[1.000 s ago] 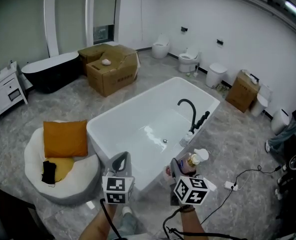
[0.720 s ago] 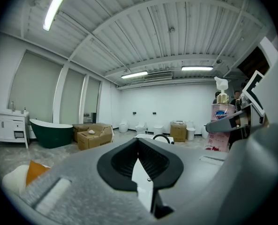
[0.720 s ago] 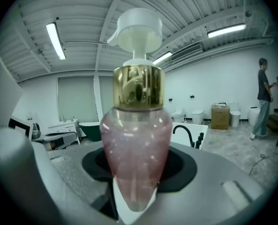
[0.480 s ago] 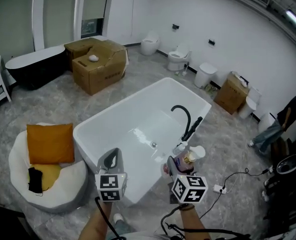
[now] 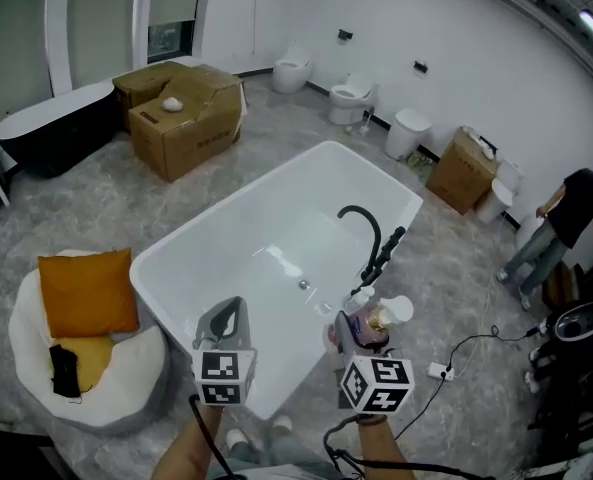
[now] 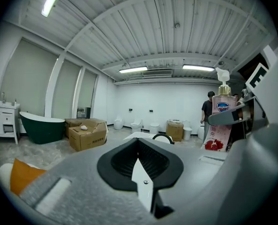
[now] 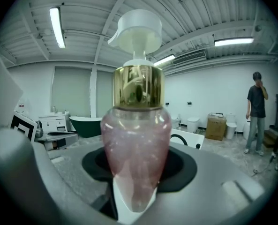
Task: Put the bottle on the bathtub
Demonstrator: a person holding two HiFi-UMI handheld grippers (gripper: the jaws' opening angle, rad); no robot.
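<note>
– Beside the bathtub [image 5: 226, 200], on its faucet [image 5: 366, 228] side, where is the pump bottle [image 5: 374, 320]?

– Off the tub, carried. The right gripper [image 5: 361, 330] is clamped round its pink lower body [image 7: 136, 149], with the gold collar and white pump head above the jaws.

– So its long axis?

– Upright, pump uppermost, which suits a straight set-down on its base.

– And the rim from there?

– Ahead and to the left of the bottle, lower down. I judge the bottle sits just outside that long edge, though its height makes this hard to tell.

– Could the left gripper [image 5: 226, 320] help?

– Hardly. It hovers by the tub's near end, jaws pressed together on nothing [image 6: 141, 172]. The right one is nearer and already loaded.
</note>
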